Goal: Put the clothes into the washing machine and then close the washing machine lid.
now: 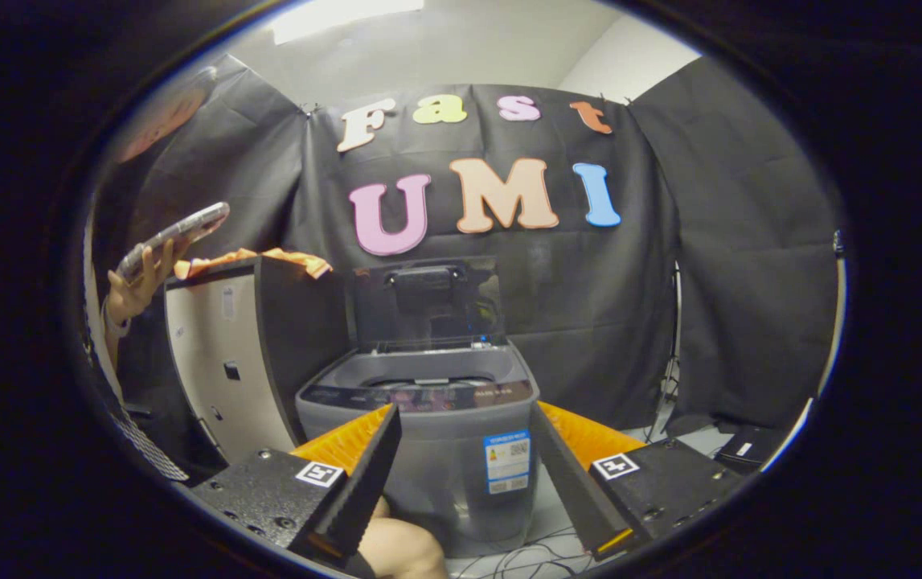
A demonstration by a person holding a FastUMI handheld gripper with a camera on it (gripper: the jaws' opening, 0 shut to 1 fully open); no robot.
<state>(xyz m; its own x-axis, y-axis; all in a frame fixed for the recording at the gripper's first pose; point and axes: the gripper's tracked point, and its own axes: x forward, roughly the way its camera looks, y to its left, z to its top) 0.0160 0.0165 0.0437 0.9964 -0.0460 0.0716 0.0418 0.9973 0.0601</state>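
The gripper (465, 450) sat at the bottom of the frame with its two fingers spread wide apart, released and grasping nothing. Between and just beyond them, at the centre of the frame, stood the grey washing machine (428, 434), its dark lid (427, 301) raised upright at the back so that the drum opening was exposed. To the left of the machine stood a cabinet (227, 354), and an orange garment (256, 260) lay on its top, well apart from the fingers. At the far left a person's hand (135, 285) held up a phone (175, 237). Cables (525, 559) trailed on the floor below the machine.
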